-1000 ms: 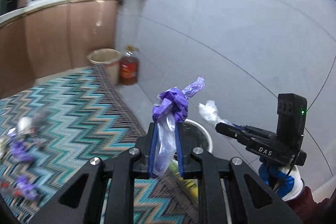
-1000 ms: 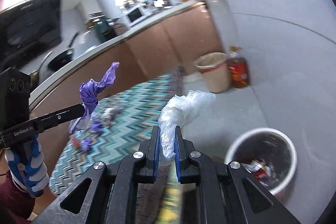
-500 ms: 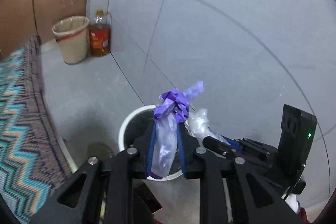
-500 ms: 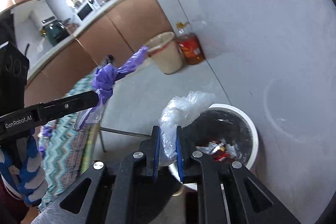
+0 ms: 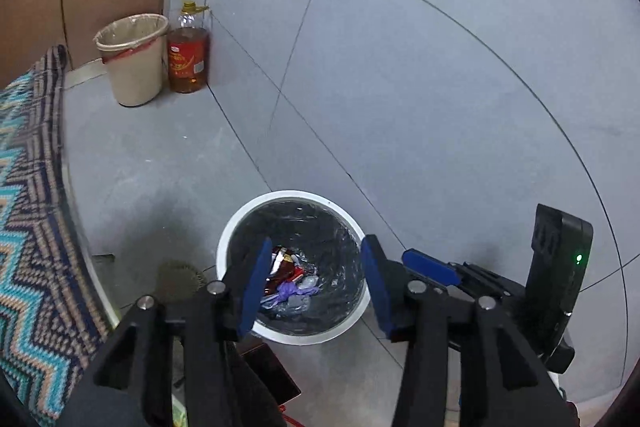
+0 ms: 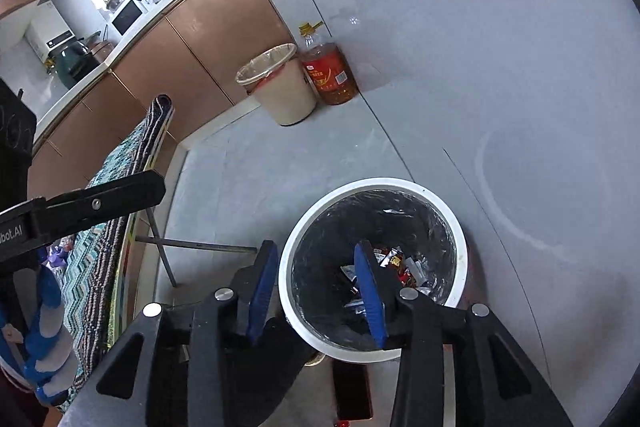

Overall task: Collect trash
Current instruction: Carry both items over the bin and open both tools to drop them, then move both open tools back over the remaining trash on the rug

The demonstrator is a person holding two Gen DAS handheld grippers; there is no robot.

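Both claws are over the white trash bin (image 5: 292, 337); left gripper (image 5: 312, 283) and right gripper (image 6: 316, 287) are mid-opening, nothing between the jaws; the purple bag scrap (image 5: 294, 290) lies inside with wrappers; light, floppy, crinkly stuff, so I'd pinch any bunched knot.

Left wrist view: looks steeply down from close above white bin (image 5: 294, 335), wall behind. Right wrist view: looks down at same bin (image 6: 374, 187) from its left side. Shared by both: beige bin (image 5: 134, 63), oil bottle (image 5: 188, 61), patterned rug (image 6: 108, 247)
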